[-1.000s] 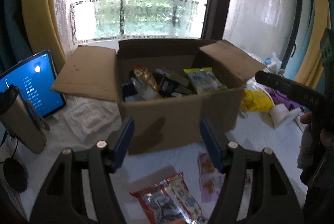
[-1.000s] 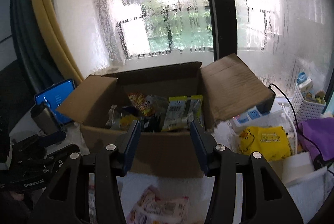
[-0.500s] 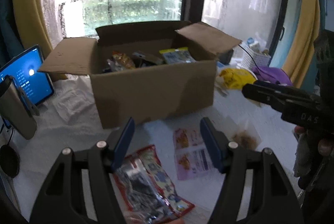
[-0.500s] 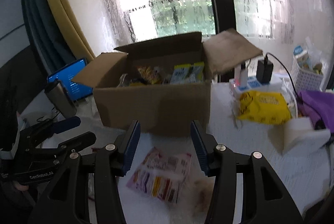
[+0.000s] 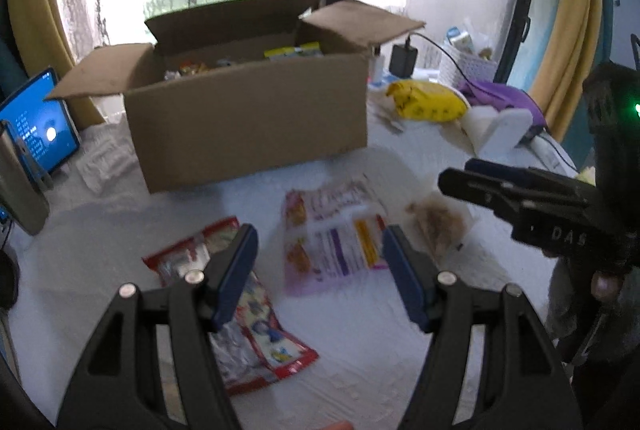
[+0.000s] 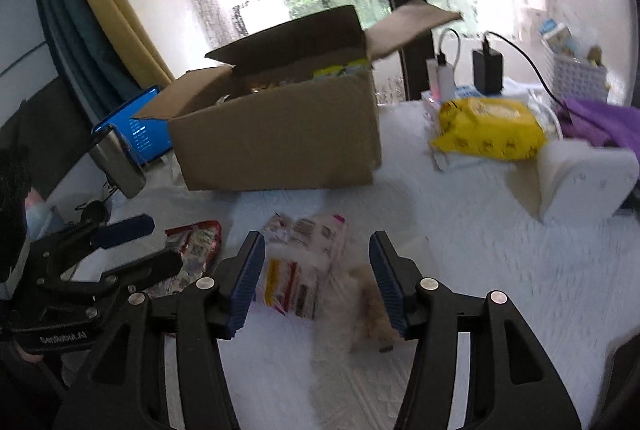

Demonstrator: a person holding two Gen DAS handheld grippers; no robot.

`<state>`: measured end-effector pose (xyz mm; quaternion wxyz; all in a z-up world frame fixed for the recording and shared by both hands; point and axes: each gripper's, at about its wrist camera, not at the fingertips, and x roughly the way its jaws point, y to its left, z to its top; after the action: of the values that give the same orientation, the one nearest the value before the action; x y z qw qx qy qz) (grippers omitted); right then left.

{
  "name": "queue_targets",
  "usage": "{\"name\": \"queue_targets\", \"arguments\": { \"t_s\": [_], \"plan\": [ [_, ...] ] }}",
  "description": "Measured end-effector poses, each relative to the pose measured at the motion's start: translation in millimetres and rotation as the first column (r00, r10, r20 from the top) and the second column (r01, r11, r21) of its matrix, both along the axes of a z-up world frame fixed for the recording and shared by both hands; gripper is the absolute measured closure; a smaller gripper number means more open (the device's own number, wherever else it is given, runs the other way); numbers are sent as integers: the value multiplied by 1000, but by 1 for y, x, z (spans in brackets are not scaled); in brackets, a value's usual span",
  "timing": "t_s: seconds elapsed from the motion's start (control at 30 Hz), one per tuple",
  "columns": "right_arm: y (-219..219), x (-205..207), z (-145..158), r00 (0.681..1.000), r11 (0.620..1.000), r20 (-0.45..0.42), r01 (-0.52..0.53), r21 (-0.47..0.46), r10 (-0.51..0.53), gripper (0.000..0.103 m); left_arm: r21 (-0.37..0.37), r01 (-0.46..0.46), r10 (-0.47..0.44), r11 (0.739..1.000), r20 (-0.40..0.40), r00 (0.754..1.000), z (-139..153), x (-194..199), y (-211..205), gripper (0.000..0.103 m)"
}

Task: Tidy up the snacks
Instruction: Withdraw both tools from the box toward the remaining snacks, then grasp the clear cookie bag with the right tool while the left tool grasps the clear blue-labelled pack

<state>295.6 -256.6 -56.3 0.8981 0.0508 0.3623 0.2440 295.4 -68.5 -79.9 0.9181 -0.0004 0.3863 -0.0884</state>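
Observation:
An open cardboard box (image 5: 248,117) (image 6: 280,141) with several snack packs inside stands at the back of the white cloth. In front of it lie a pink-and-white snack packet (image 5: 336,234) (image 6: 300,266) and a red snack packet (image 5: 240,310) (image 6: 196,246). My left gripper (image 5: 320,270) is open and empty, hovering above the two packets. My right gripper (image 6: 316,282) is open and empty above the pink packet; it also shows in the left wrist view (image 5: 520,193).
A yellow bag (image 5: 428,101) (image 6: 488,129), white foam block (image 6: 588,177), purple cloth (image 6: 600,121), chargers (image 6: 486,69) and a white basket (image 6: 576,77) sit right of the box. A lit tablet (image 5: 36,125) and a steel flask (image 6: 118,161) stand at left. A brown stain (image 5: 436,222) marks the cloth.
Both grippers have pulled back from the box and tilted down toward the packets on the cloth. The box now looks smaller and farther away. Both stay open.

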Motion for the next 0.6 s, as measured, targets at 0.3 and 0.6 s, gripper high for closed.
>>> {"name": "queue_targets", "arguments": {
  "t_s": [0.3, 0.6],
  "plan": [
    [-17, 4, -35, 997, 990, -57, 42, -131, -50, 28, -29, -14, 12, 999, -73, 997, -28, -10, -14, 36],
    [-1, 3, -68, 994, 979, -107, 1, -202, -23, 28, -27, -2, -1, 1000, -103, 995, -39, -15, -19, 36]
  ]
}}
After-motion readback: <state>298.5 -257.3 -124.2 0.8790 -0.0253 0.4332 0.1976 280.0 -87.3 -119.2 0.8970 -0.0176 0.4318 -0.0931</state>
